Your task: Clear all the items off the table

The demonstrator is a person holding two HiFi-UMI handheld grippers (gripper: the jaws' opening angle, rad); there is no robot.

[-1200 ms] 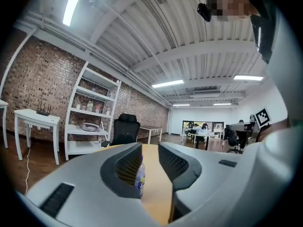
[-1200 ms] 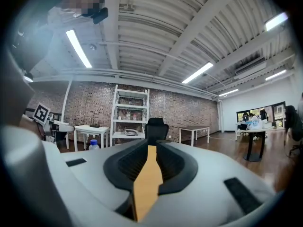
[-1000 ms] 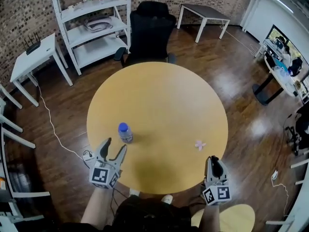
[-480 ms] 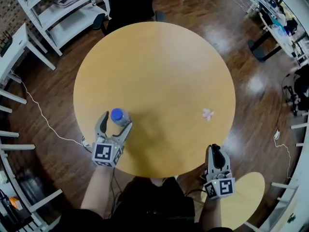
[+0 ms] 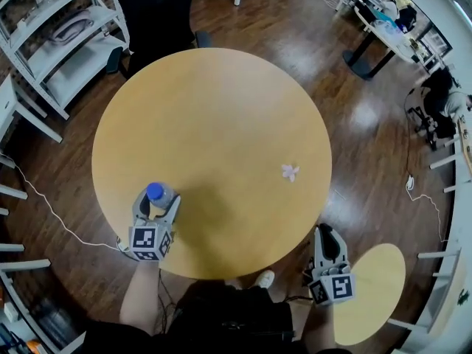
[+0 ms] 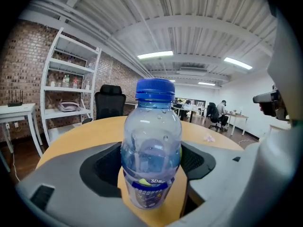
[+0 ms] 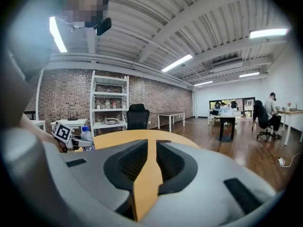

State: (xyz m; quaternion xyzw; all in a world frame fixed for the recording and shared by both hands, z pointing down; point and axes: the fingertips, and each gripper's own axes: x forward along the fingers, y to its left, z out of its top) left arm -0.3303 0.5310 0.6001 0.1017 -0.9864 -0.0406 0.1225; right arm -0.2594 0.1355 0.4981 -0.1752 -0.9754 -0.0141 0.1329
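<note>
Whereas half a second ago the left gripper (image 5: 158, 201) had its jaws spread wide on either side of the clear plastic water bottle with a blue screw cap (image 5: 155, 192), those jaws have now drawn in and pinch the bottle's lower body from both sides. The bottle stands upright on the round yellow wooden tabletop (image 5: 214, 116), close to the rim at the lower left of the head view. In the left gripper view it fills the middle of the frame between the dark pads. Its dark blue label band shows the characters "3D"; the smaller print under them is too blurred to read.

The right gripper (image 5: 325, 234) remains at the lower right of the head view, just outside the tabletop's rim, as it was before. Its jaws are pressed almost together with nothing between them, leaving only a thin wedge through which the tabletop shows.

A small pale pink flower-shaped scrap (image 5: 290, 172) still lies on the tabletop toward its right side, well apart from both grippers.
</note>
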